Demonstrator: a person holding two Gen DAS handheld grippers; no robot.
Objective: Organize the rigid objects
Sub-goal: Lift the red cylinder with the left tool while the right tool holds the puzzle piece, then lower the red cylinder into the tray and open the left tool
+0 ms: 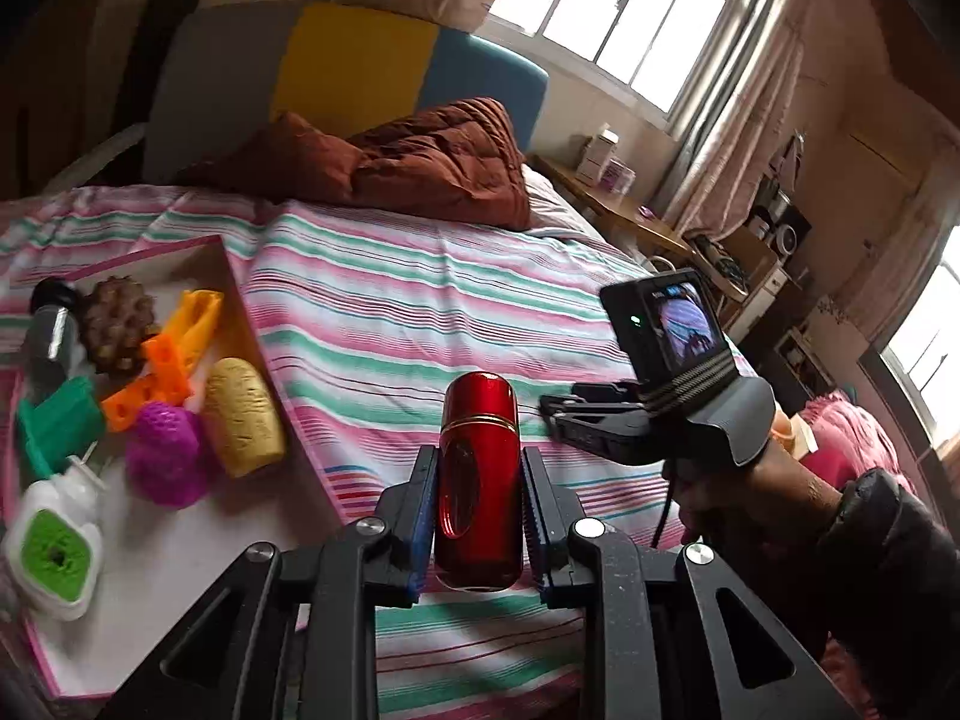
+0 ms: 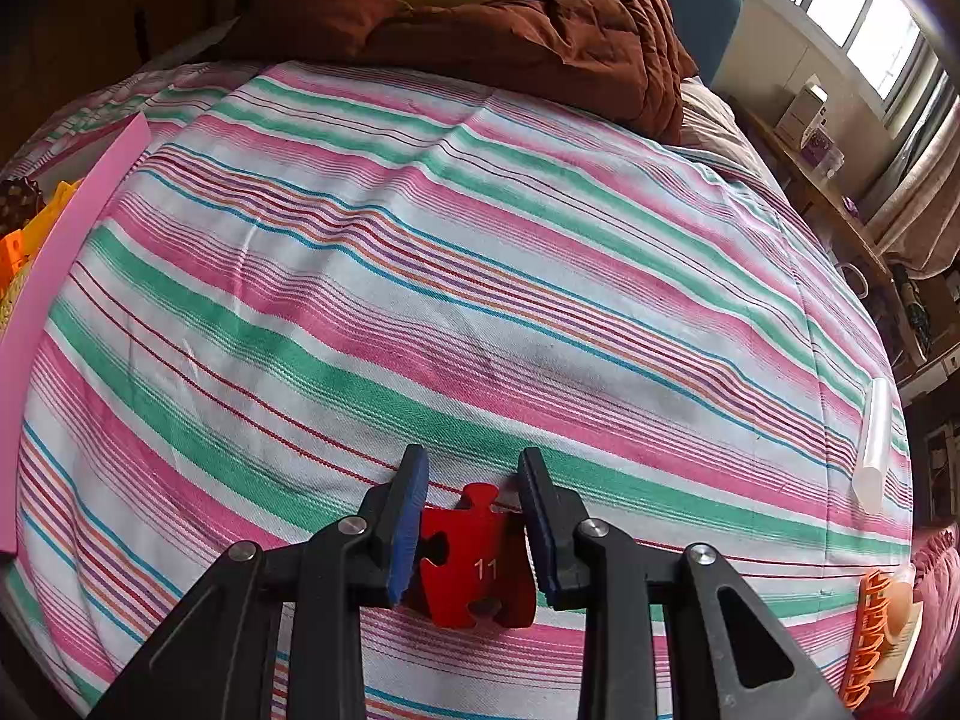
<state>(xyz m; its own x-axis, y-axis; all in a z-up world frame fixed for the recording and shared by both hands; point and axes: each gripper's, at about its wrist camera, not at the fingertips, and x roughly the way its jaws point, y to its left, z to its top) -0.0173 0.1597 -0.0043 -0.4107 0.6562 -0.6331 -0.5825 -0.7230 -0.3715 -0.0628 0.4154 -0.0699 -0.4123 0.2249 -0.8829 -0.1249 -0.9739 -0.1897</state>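
Pink-rimmed tray (image 1: 234, 282) at far left on the striped bedspread (image 1: 420, 300), holding printed pieces: green-centred white case (image 1: 54, 552), purple figure (image 1: 165, 456), yellow cylinder (image 1: 243, 414), orange parts (image 1: 174, 348). Left hand-held gripper (image 1: 478, 510) is clamped on a glossy red capsule (image 1: 478, 480), upright (raised off the bed). Right hand-held gripper (image 2: 474, 546) is closed on a red puzzle piece (image 2: 474, 564) marked 11, low over the bedspread. Translucent tube (image 2: 873, 444) lies far right.
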